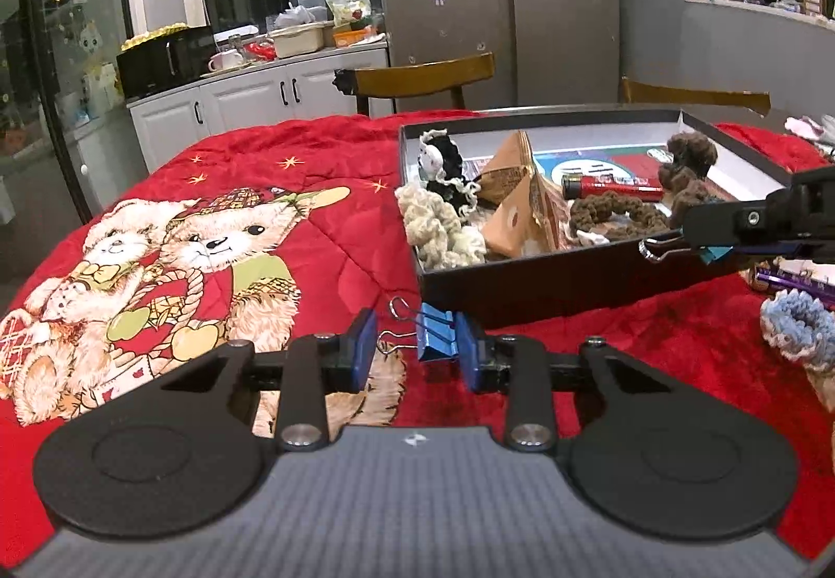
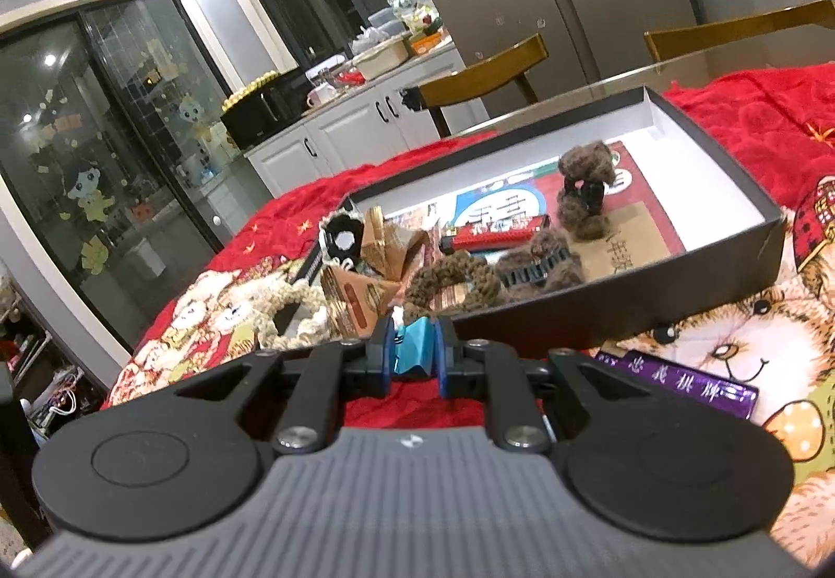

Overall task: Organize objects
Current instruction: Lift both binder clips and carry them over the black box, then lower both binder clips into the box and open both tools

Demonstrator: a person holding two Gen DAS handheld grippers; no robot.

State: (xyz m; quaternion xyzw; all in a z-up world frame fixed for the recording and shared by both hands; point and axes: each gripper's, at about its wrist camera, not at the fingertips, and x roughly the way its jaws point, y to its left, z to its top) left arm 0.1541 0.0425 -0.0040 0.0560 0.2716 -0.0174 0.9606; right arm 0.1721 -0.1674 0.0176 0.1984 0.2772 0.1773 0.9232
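Observation:
A blue binder clip (image 1: pixel 436 332) lies on the red blanket (image 1: pixel 339 233) between the fingers of my left gripper (image 1: pixel 417 349). It rests against the right pad (image 1: pixel 472 356), the left pad (image 1: pixel 361 348) stands clear of it, and the jaws are open. My right gripper (image 2: pixel 415 353) is shut on a teal binder clip (image 2: pixel 415 348) and hovers at the front wall of the black box (image 2: pixel 626 311). In the left wrist view the right gripper (image 1: pixel 678 241) reaches in from the right, with the clip's wire handles (image 1: pixel 660 249) sticking out over the box (image 1: pixel 522 288).
The box holds crocheted scrunchies (image 1: pixel 443 228), folded brown paper packets (image 1: pixel 514 207), a red lighter (image 1: pixel 610 186) and brown fuzzy hair clips (image 2: pixel 582 191). A purple card pack (image 2: pixel 678 379) and a blue crocheted scrunchie (image 1: pixel 798 332) lie on the blanket. Wooden chairs (image 1: pixel 422 77) stand behind the table.

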